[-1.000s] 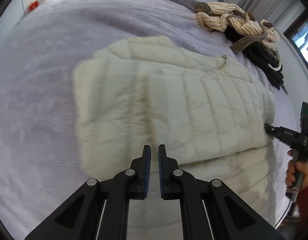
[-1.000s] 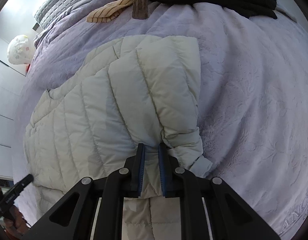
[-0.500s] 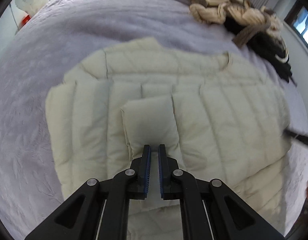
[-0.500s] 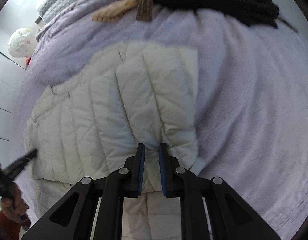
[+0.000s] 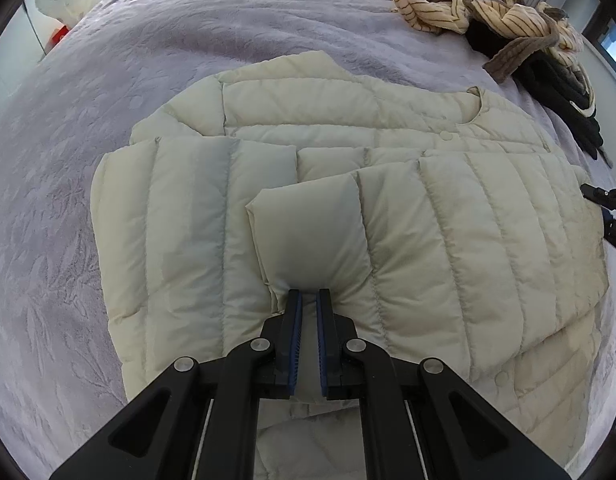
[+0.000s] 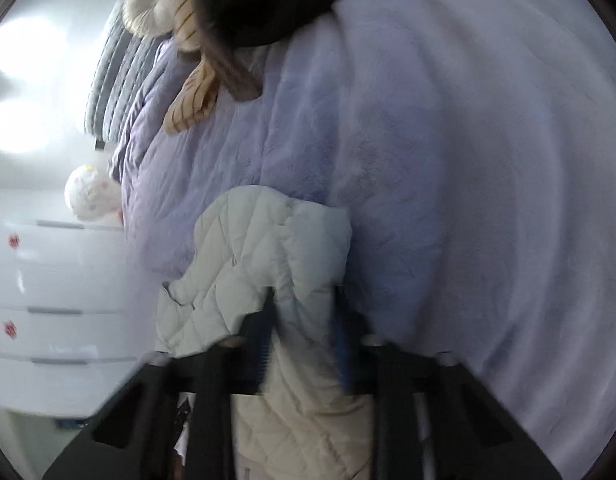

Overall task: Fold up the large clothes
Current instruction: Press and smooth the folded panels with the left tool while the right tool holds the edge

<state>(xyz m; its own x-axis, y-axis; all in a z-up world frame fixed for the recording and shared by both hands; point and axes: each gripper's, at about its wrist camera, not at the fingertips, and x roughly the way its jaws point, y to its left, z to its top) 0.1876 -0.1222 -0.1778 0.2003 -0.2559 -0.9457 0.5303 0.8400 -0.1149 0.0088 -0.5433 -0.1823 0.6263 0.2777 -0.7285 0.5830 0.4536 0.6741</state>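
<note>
Now your left gripper [image 5: 309, 300]: jaws pinch sleeve cuff [image 5: 308, 236], jacket [image 5: 448, 232] long axis crosswise ahead on bed [image 5: 59, 200]; right gripper [image 6: 303, 344] jaws parted, jacket edge between.

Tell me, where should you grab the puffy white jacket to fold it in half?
Probably by the bottom hem of the puffy jacket, coming in low from the near side. Both sleeves already lie folded across the front, so the hem is the free, thin edge. The left gripper is already shut on fabric there and could lift it toward the collar.
</note>
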